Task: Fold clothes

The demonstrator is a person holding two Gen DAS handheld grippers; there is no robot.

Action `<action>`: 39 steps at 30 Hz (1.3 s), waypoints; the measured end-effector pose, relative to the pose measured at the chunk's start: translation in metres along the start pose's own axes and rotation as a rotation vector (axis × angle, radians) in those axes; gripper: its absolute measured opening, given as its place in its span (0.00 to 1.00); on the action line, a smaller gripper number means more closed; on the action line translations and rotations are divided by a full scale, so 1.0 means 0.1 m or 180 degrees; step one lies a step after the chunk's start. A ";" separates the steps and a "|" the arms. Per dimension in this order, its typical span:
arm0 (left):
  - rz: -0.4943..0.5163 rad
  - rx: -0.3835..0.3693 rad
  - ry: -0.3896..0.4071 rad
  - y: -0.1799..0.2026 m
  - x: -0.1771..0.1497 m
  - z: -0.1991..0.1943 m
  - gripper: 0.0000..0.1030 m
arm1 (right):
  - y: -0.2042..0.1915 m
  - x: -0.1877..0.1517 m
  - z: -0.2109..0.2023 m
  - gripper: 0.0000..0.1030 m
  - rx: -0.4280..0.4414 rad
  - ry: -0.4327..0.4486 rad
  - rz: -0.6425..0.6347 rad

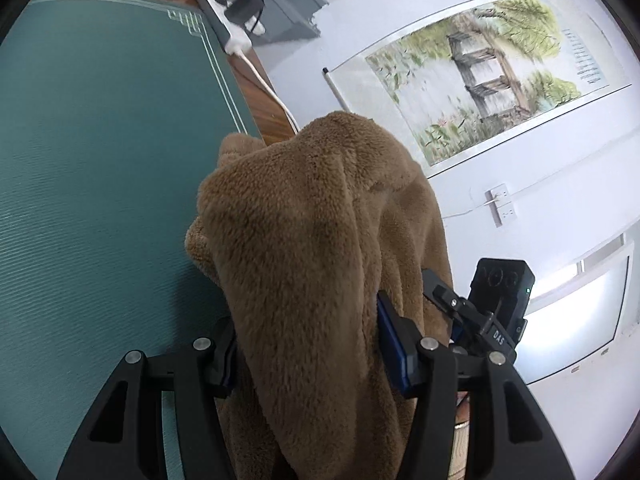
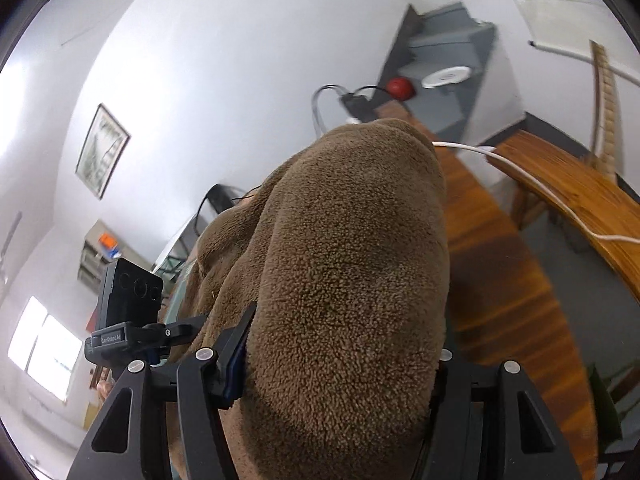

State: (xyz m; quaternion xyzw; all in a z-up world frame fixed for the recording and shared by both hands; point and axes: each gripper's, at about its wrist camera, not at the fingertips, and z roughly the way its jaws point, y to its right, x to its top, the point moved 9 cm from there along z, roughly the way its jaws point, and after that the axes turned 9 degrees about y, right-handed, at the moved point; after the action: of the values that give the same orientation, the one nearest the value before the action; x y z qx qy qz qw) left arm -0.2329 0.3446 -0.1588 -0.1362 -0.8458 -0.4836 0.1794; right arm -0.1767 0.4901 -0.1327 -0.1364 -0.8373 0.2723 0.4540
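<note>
A thick brown fleece garment [image 1: 304, 216] is lifted off the table and hangs bunched over my left gripper [image 1: 308, 344], which is shut on it. The blue pad [image 1: 391, 346] of one finger presses into the cloth. In the right wrist view the same fleece garment [image 2: 344, 264] bulges between the fingers of my right gripper [image 2: 340, 360], also shut on it, and hides one finger. The two grippers are close together: the right one's camera block [image 1: 502, 292] shows just right of the cloth, and the left one's camera block [image 2: 128, 300] shows beside the fleece.
A green mat [image 1: 100, 168] covers the wooden table [image 1: 264, 100] to the left. A white power strip [image 1: 224, 20] with plugs and a white cable [image 2: 552, 196] lies at the table's far edge, next to a red ball [image 2: 399, 87]. Behind is a wall with a painting [image 1: 492, 76].
</note>
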 end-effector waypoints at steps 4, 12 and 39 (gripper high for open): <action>0.0012 0.0120 -0.0051 -0.09 -0.01 0.19 0.59 | 0.32 -0.04 -0.07 0.60 -0.0070 -0.0030 0.0102; 0.0123 0.0425 -0.0052 -0.18 -0.07 0.32 0.70 | 0.20 -0.25 0.10 0.66 -0.0291 -0.0060 -0.0243; 0.1085 0.1040 0.0449 0.09 -0.88 -0.26 0.86 | -0.32 -1.15 -0.52 0.94 -0.1180 0.0285 -0.1693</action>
State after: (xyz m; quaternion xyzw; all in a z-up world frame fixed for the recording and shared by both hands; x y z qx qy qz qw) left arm -0.1455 0.3219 -0.1783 -0.2121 -0.8630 -0.3115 0.3366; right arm -0.0699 0.4268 -0.1706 -0.0052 -0.8581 -0.0192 0.5130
